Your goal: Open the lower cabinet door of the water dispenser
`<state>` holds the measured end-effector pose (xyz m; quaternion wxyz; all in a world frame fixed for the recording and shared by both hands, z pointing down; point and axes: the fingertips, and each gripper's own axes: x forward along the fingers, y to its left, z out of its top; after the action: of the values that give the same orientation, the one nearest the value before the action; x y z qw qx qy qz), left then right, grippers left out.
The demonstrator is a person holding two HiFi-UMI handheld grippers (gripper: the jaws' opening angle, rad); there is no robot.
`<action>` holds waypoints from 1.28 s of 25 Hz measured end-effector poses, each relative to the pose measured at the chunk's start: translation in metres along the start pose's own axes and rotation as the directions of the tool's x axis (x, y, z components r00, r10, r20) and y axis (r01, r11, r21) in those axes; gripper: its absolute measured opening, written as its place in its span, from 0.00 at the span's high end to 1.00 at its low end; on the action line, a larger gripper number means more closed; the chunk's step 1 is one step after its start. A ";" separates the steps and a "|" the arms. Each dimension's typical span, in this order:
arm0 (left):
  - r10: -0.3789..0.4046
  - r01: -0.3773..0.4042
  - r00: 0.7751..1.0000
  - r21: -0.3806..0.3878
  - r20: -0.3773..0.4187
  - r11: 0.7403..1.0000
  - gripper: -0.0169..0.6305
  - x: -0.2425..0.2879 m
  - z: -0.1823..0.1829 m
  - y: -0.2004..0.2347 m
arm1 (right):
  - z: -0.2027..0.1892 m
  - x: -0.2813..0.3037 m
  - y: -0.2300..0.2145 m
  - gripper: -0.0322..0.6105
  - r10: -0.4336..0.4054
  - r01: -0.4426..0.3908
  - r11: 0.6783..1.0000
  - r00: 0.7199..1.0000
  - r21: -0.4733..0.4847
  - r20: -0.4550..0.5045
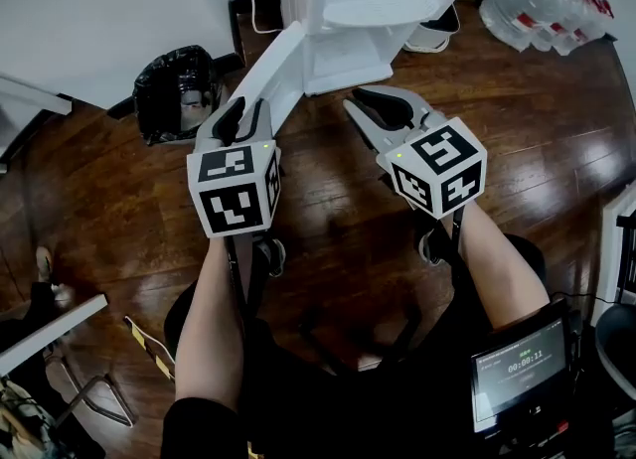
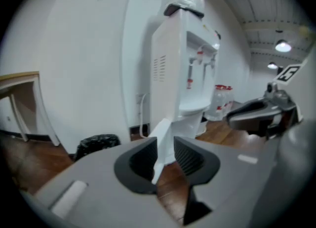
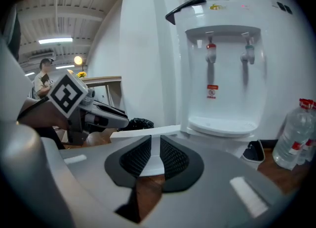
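The white water dispenser (image 1: pixel 348 10) stands against the wall. Its lower cabinet door (image 1: pixel 268 75) is swung wide open, slanting out over the wood floor toward the left. My left gripper (image 1: pixel 232 117) hovers above the door's free end; its jaws stand a narrow slit apart, and the door edge (image 2: pixel 162 138) shows beyond them, not held. My right gripper (image 1: pixel 370 104) sits in front of the dispenser base with its jaws almost together and nothing in them. In the right gripper view the door's top edge (image 3: pixel 148 132) runs level beyond the pads, under the taps of the dispenser (image 3: pixel 224 64).
A black-bagged bin (image 1: pixel 174 89) stands left of the door. Water bottles (image 1: pixel 542 5) lie at the back right, and a small white container (image 1: pixel 432 35) sits beside the dispenser. A tablet (image 1: pixel 522 368) is near my right elbow. A person (image 3: pixel 43 76) stands far off.
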<state>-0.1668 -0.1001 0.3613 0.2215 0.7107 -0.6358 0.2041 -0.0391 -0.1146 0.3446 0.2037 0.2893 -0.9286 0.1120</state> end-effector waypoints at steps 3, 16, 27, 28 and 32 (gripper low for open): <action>-0.188 0.186 0.982 0.072 0.022 0.980 0.78 -0.002 0.014 -0.075 | 0.001 -0.020 -0.024 0.86 -0.048 0.047 0.999 0.999 0.025 0.017; -0.341 0.340 0.939 0.224 -0.038 0.913 0.81 -0.002 -0.003 -0.169 | -0.028 -0.085 -0.048 0.87 -0.176 0.171 0.981 0.983 0.093 0.053; -0.356 0.303 0.914 0.256 0.196 0.918 0.81 -0.017 0.046 -0.196 | 0.015 -0.122 -0.045 0.94 -0.269 0.266 0.963 0.927 0.051 0.260; -0.356 0.299 0.911 0.261 0.209 0.918 0.81 -0.019 0.048 -0.197 | 0.019 -0.122 -0.040 0.94 -0.257 0.259 0.966 0.928 0.028 0.269; -0.352 0.261 0.890 0.310 0.288 0.914 0.83 -0.032 0.056 -0.201 | 0.031 -0.125 -0.022 0.94 -0.216 0.238 0.971 0.929 -0.037 0.301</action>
<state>0.0296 -0.0873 0.2856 0.0425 0.8502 -0.5100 0.1239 0.0579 -0.0813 0.2631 0.0851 0.4007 -0.9122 0.0095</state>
